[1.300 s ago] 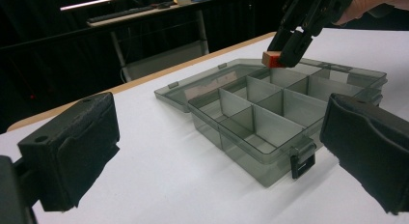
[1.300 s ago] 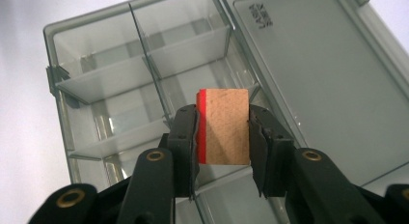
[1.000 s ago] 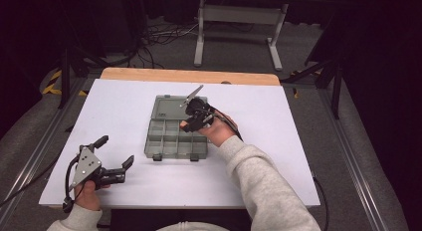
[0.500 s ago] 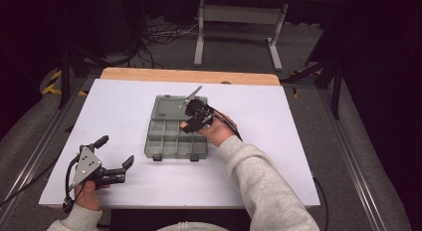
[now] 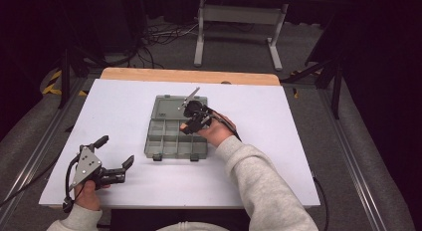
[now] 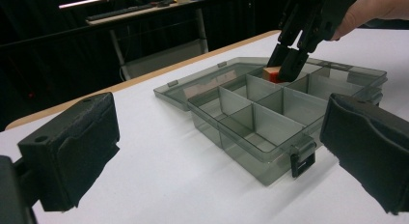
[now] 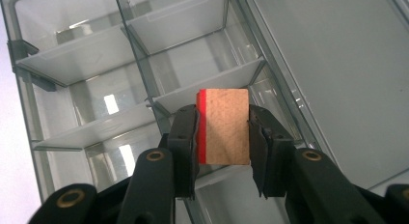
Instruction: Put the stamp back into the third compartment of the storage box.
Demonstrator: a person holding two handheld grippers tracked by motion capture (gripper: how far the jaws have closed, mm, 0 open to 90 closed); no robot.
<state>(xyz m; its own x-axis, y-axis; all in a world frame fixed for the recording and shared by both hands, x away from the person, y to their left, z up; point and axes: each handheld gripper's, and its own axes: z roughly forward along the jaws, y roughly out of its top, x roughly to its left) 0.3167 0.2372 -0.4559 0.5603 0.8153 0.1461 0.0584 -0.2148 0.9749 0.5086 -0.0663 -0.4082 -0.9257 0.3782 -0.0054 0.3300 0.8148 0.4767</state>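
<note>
Right gripper (image 7: 223, 137) clamps one wooden block (image 7: 224, 126) with a red edge, held over a back-row compartment of the organizer box (image 5: 175, 134), beside its open lid. Step: placing. Next: lower into the cell, release. Left gripper (image 5: 115, 166) spread, holding nothing, near the box's front-left. Count: one block, one box, two grippers.

Light grey sleeves (image 5: 259, 181), black claws, brass-coloured rivets (image 7: 155, 156)
</note>
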